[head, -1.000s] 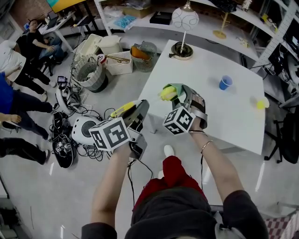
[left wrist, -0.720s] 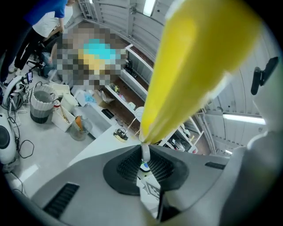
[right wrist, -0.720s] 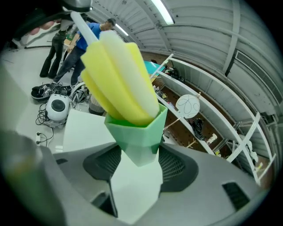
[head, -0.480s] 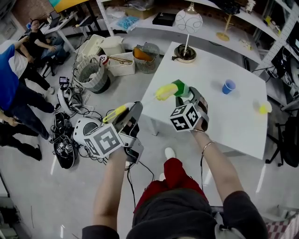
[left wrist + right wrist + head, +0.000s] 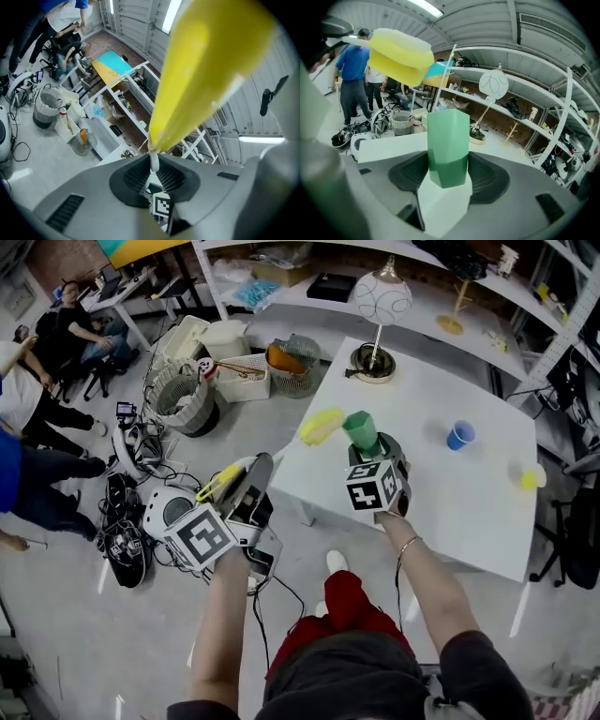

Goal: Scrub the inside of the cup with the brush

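**Two grippers, one green cup, one yellow brush: all held up off the table**

Two things are being gripped here. Nearest, the left gripper [image 5: 246,486] is clamped on the brush [image 5: 221,479]. In the left gripper view the jaws are pressed together on the thin white neck just below the fat yellow handle [image 5: 197,70]. From there a skinny stem runs out to the brush head [image 5: 321,425], a chunky pale-yellow sponge.

A bit further out, the green cup [image 5: 359,430] is pinched at its base by the right gripper [image 5: 372,451]. It's a matte mint-green tumbler with flat faceted sides, seen clearly in the right gripper view [image 5: 447,140], with its mouth pointed away from the jaws. The sponge [image 5: 398,56] is parked just beside the rim, up and to the left, not inside.

All of this is held over the near left corner of the white table [image 5: 469,502]. Further back on the table a small blue cup [image 5: 459,435] can be seen, and a lamp [image 5: 380,298] with a round white shade at the far edge.
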The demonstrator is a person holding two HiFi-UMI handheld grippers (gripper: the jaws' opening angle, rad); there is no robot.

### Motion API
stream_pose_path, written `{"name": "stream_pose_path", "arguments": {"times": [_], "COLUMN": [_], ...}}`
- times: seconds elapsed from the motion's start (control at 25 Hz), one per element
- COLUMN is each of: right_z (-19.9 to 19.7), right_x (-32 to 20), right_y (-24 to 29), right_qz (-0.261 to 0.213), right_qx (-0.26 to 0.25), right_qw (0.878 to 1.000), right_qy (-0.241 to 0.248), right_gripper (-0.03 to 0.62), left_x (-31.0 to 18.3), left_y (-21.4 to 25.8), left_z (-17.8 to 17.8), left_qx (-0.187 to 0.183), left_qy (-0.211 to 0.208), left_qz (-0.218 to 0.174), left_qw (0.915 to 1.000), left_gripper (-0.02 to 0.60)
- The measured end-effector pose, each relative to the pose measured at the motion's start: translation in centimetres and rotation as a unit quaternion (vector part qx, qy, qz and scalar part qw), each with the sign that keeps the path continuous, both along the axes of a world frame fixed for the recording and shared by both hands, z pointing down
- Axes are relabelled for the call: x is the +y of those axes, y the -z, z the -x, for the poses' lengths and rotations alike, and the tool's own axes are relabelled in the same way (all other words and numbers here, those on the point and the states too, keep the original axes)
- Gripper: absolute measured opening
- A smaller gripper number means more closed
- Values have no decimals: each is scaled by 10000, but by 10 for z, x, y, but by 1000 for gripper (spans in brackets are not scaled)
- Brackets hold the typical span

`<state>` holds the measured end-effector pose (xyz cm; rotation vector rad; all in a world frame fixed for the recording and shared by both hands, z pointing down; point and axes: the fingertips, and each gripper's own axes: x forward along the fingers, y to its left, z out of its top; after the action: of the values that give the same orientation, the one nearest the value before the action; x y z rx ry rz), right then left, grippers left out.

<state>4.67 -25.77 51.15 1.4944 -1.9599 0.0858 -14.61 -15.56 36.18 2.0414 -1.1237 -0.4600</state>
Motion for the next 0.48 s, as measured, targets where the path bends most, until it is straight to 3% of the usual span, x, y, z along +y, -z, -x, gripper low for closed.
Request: {"name": "stream_pose_path", "arguments": {"times": [0.48], "right_z": [16], "right_x": [-51], "right_y": [-16], "right_qz": [53], "right_qx": [-1419], "right_qw": [9898], "right_qy": [46], "right_gripper": [273], "left_x": [-59], "left_y": [-5], "left_z": [9], "left_qx": [-173], "left_qy": [383], "left_qz": [-250], "left_qw": [9988], "left_gripper": [44]}}
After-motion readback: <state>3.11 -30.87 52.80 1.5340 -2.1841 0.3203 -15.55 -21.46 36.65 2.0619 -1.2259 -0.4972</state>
